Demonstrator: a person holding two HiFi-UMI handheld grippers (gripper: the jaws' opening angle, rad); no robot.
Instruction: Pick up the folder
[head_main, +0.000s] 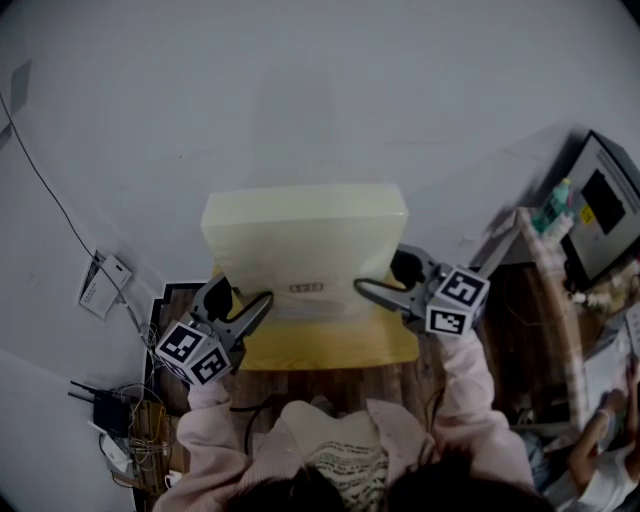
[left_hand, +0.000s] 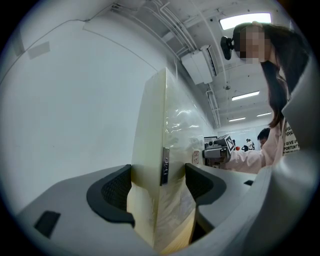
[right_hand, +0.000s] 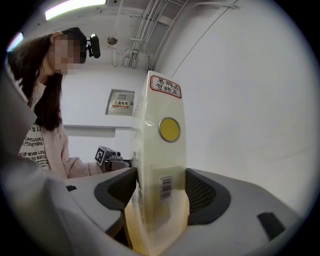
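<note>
The folder (head_main: 305, 245) is a thick pale-yellow box file in clear plastic wrap. It is held between both grippers in front of the person's chest. My left gripper (head_main: 262, 300) clamps its near left end, and my right gripper (head_main: 362, 287) clamps its near right end. In the left gripper view the folder (left_hand: 152, 150) stands on edge between the jaws of the left gripper (left_hand: 159, 180), both pads against its sides. The right gripper view shows the folder's spine (right_hand: 165, 150) with a red-bordered label, a yellow dot and a barcode. The right gripper (right_hand: 161, 185) presses on it from both sides.
A yellow surface (head_main: 330, 345) lies under the folder's near edge, over dark wood (head_main: 330, 385). A white wall (head_main: 300, 90) rises behind. A router and cables (head_main: 110, 410) sit at lower left. At the right are a monitor (head_main: 605, 205) and another person (head_main: 600, 460).
</note>
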